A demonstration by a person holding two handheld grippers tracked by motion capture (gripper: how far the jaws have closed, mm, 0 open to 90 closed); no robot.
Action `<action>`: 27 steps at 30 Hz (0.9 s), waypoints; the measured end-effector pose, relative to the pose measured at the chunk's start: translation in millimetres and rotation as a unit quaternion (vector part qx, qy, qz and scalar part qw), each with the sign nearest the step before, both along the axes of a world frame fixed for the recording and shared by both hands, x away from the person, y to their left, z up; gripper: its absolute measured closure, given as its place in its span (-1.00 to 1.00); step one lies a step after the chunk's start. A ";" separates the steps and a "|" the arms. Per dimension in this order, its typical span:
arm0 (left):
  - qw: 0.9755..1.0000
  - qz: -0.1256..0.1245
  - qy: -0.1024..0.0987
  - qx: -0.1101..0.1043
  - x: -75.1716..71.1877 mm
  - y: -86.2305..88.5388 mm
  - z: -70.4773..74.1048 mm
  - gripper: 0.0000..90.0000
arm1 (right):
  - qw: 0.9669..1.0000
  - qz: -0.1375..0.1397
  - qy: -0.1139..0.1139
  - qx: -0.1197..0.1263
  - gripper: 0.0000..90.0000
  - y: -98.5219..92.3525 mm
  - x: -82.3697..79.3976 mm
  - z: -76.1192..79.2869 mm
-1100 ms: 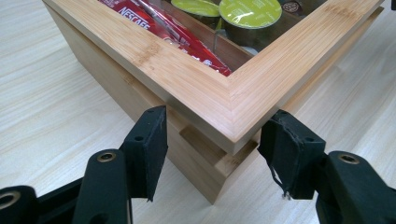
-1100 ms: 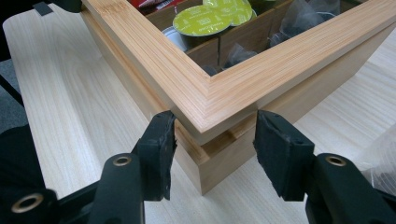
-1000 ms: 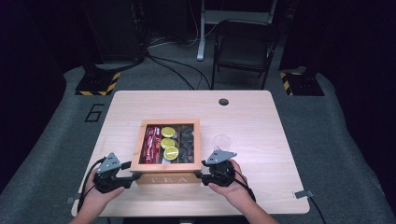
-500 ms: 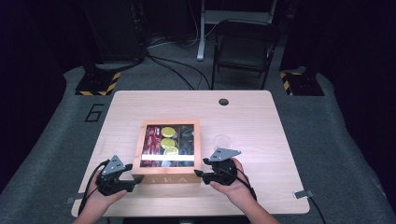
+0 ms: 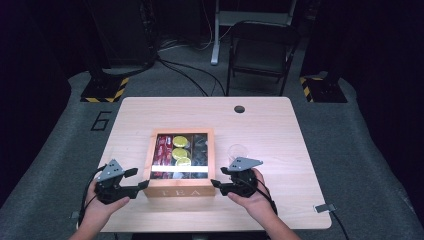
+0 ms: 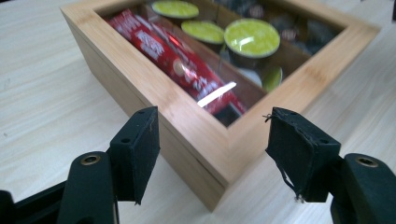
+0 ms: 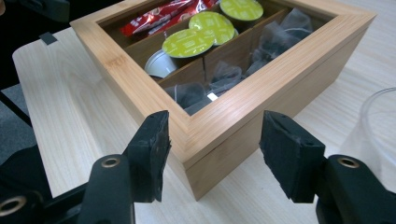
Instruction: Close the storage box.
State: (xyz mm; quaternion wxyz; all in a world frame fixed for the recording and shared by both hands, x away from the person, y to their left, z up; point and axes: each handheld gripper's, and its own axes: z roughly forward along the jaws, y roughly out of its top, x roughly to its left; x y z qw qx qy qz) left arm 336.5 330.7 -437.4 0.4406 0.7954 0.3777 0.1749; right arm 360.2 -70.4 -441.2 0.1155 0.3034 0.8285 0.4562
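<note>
A wooden tea box [image 5: 180, 190] with a glass lid sits mid-table, holding red sachets [image 5: 162, 150], green-topped capsules [image 5: 179, 148] and dark tea bags [image 5: 200, 147]. My left gripper [image 5: 140, 178] is at its front left corner. In the left gripper view the box corner [image 6: 210, 163] lies between the jaws of that gripper [image 6: 212, 133], and the pads stand clear of the wood. My right gripper [image 5: 219, 176] is at the front right corner, and there too the corner [image 7: 205, 135] sits between spread jaws [image 7: 217, 140]. Both pairs of jaws have just been opening.
A clear plastic cup [image 5: 238, 151] stands just right of the box, close behind my right gripper, and shows at the right edge [image 7: 373, 130] of the right gripper view. A cable hole [image 5: 239, 109] lies at the table's far side. A folding chair [image 5: 260, 55] stands beyond the table.
Both pairs of jaws stand wider than a second ago. My left gripper has shifted a little at the front left corner. The box has stayed put.
</note>
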 end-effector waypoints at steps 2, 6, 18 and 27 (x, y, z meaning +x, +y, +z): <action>1.000 0.007 -0.005 -0.004 2.9 2.0 2.3 -0.24 | 1.000 -0.006 -0.003 0.005 -0.07 -3.7 0.6 3.7; 1.000 0.021 -0.013 0.002 9.4 5.8 4.2 -0.24 | 1.000 -0.012 -0.007 0.007 -0.07 -7.2 0.8 5.9; 0.997 0.082 -0.004 -0.006 20.0 28.0 -11.7 -0.23 | 0.999 -0.047 -0.009 0.008 -0.07 -30.3 -1.0 3.6; 0.994 0.109 0.006 -0.012 21.3 41.2 -24.8 -0.22 | 0.996 -0.082 0.005 0.023 -0.07 -47.5 -7.8 -10.9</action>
